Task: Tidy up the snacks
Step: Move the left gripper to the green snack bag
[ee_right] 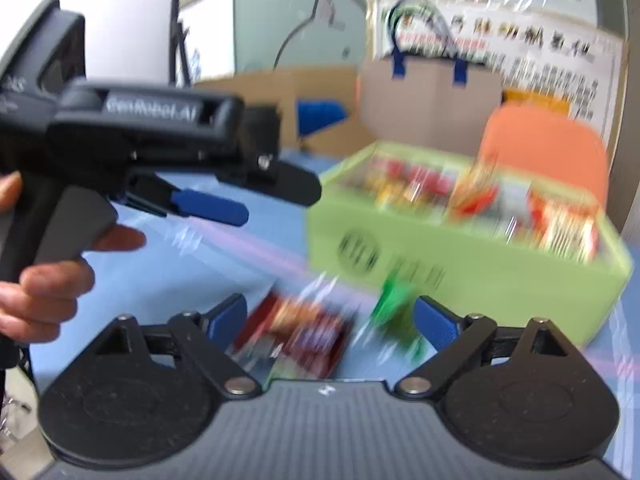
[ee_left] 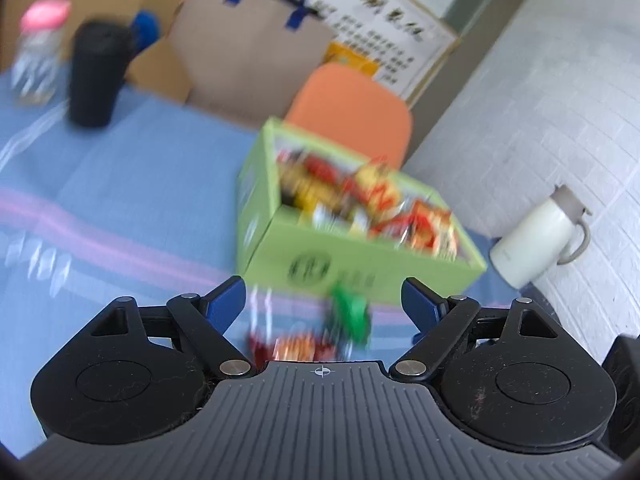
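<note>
Both my grippers hang released over two loose snacks in front of the green snack box.

My left gripper (ee_left: 320, 300) has its blue fingers (ee_left: 226, 304) spread wide, pressing on nothing; below them, on the blue desk cloth (ee_left: 132, 200), lie a red snack packet (ee_left: 296, 348) and a green snack packet (ee_left: 352, 312), both just in front of the green snack box (ee_left: 360, 264), which is full of mixed wrappers. My right gripper (ee_right: 334, 320) is equally released above the same two packets. A black tumbler (ee_left: 98, 76) and a pink-lidded jar (ee_left: 38, 48) stand well behind the box to its left; a white jug (ee_left: 536, 236) sits off to its right. Everything is motion-blurred.
</note>
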{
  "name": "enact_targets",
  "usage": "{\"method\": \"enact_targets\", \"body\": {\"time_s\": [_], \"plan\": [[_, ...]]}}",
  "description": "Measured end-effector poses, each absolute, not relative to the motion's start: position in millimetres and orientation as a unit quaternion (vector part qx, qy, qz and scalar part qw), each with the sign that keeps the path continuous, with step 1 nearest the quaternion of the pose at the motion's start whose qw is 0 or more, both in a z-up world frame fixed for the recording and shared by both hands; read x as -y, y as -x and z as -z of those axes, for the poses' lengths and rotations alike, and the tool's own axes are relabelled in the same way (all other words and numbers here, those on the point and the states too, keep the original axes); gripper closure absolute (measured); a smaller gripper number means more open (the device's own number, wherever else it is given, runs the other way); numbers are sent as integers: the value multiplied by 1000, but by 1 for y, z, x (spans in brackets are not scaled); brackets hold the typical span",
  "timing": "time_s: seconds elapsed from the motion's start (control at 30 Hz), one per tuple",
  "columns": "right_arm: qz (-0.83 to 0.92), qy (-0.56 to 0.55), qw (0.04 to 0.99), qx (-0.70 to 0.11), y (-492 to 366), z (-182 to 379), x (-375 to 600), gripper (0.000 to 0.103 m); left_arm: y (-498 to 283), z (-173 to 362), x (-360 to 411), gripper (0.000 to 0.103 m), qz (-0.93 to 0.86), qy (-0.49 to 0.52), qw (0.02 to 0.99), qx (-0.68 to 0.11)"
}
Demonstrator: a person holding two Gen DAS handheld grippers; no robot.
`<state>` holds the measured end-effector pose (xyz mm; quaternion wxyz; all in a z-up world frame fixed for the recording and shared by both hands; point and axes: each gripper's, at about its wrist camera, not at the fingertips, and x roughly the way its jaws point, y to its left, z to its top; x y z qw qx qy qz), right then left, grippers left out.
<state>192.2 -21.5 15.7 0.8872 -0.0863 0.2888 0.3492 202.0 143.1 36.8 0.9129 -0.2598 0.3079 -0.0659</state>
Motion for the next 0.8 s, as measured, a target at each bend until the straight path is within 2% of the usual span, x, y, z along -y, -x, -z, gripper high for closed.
{"method": "enact_targets", "body": {"time_s": [0.17, 0.33, 0.8], "plan": [[-321, 84, 892, -307, -159, 4, 18, 8, -172, -9, -135, 31, 81, 289, 886, -353], [-314, 66, 890, -323, -138, 13, 21, 8, -171, -2, -116, 32, 103, 270, 881, -375], [-291, 86, 900, -312, -130, 22, 14, 7, -171, 4, -96, 32, 117, 259, 877, -388]]}}
